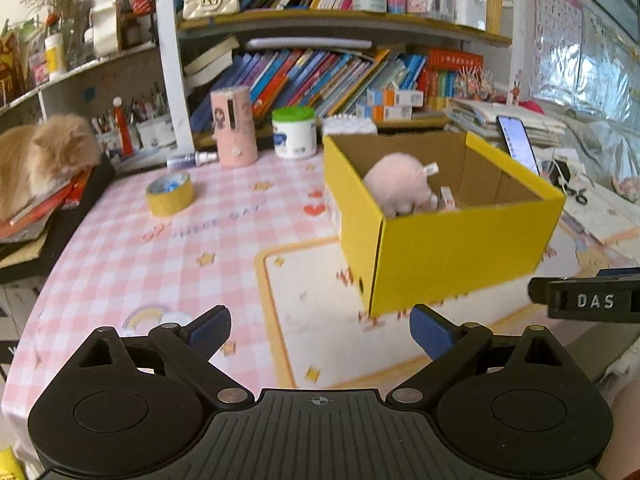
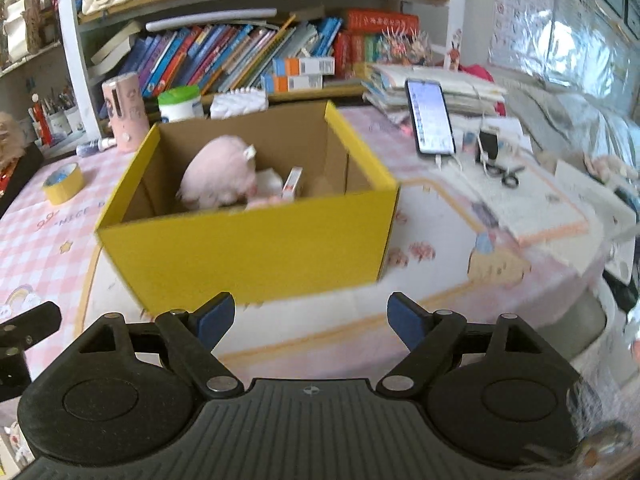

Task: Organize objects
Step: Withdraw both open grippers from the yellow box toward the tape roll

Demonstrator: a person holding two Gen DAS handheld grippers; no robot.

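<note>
A yellow cardboard box (image 1: 460, 256) stands on the pink checked tablecloth; it also shows in the right wrist view (image 2: 248, 240). Inside lie a pink plush toy (image 1: 400, 188) (image 2: 220, 180) and a small white-and-orange carton (image 1: 447, 198) (image 2: 292, 184). My left gripper (image 1: 320, 328) is open and empty, a little short of the box's near left corner. My right gripper (image 2: 311, 316) is open and empty, just in front of the box's near wall. The right gripper's body (image 1: 588, 300) shows at the right edge of the left wrist view.
A yellow tape roll (image 1: 170, 194) (image 2: 63, 184), a pink cylinder (image 1: 234, 126), a green-lidded tub (image 1: 294, 132) and a spray bottle (image 1: 192, 158) stand at the back left. A cat (image 1: 36, 160) lies on books at left. A phone (image 2: 430, 118) and scissors (image 2: 510, 176) are at the right.
</note>
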